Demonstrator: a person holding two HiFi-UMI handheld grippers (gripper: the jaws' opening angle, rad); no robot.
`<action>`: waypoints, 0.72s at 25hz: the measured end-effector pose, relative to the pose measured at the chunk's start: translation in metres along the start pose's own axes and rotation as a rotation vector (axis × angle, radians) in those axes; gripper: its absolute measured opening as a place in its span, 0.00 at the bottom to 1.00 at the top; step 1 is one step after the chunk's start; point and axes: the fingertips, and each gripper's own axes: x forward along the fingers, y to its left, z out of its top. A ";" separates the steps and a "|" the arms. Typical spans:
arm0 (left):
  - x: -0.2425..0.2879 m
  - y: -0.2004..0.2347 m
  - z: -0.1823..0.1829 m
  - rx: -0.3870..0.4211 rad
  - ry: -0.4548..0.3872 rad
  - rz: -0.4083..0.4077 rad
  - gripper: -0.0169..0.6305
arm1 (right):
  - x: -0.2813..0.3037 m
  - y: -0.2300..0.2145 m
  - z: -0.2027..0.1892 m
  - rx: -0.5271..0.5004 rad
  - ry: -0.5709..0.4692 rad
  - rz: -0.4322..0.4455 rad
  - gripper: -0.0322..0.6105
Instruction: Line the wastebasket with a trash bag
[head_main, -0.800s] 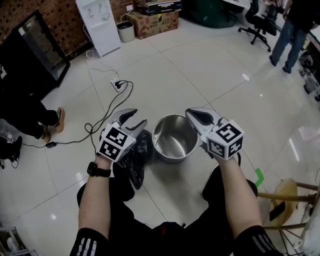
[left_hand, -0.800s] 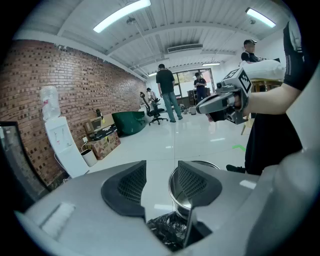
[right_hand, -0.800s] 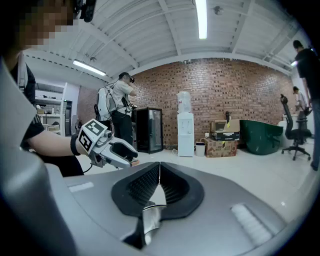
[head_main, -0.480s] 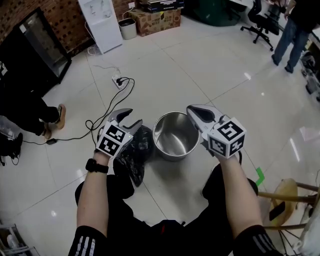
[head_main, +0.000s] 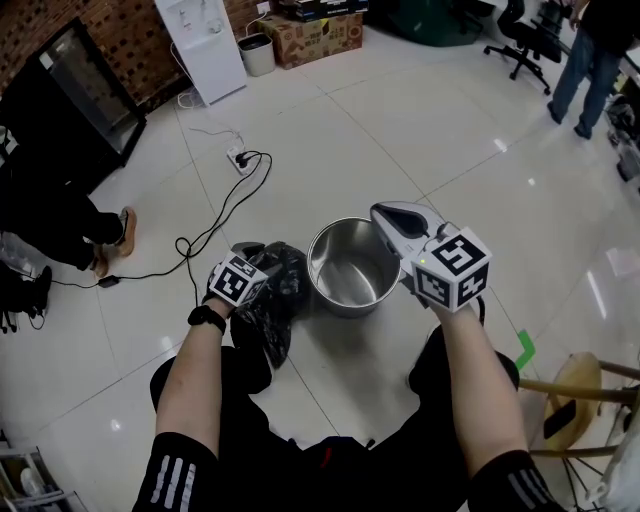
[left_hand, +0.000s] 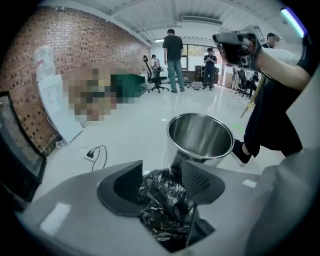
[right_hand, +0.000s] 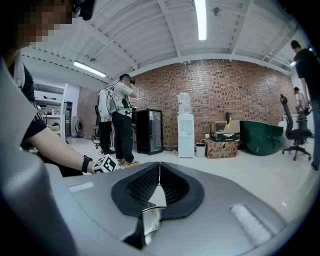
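A shiny steel wastebasket (head_main: 350, 265) stands empty on the white tile floor, also seen in the left gripper view (left_hand: 200, 137). A crumpled black trash bag (head_main: 272, 300) lies on the floor against its left side. My left gripper (head_main: 256, 258) points steeply down into the bag. Its jaws stand wide apart with folds of the bag (left_hand: 161, 205) between the pads, and the left gripper (left_hand: 160, 172) does not pinch them. My right gripper (head_main: 386, 213) hovers over the basket's right rim, shut and empty. In its own view the right gripper (right_hand: 159, 172) has its pads together.
A power strip with a black cable (head_main: 238, 160) lies on the floor beyond the bag. A black cabinet (head_main: 60, 95), a white dispenser (head_main: 200, 40) and cardboard boxes (head_main: 315, 35) line the far wall. A wooden stool (head_main: 575, 390) stands at the right. People stand around.
My left gripper has dropped and tipped down onto the trash bag, so its open jaws now straddle the bag. The right gripper has stayed above the basket's rim.
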 end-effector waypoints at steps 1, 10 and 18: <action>0.010 -0.003 -0.011 -0.006 0.022 -0.012 0.40 | 0.000 0.000 0.000 -0.004 0.001 0.001 0.06; 0.090 -0.032 -0.100 -0.159 0.140 -0.055 0.45 | -0.006 0.002 0.007 -0.029 -0.009 0.015 0.06; 0.118 -0.030 -0.143 -0.254 0.183 -0.053 0.46 | -0.009 0.004 0.002 -0.055 0.011 0.016 0.06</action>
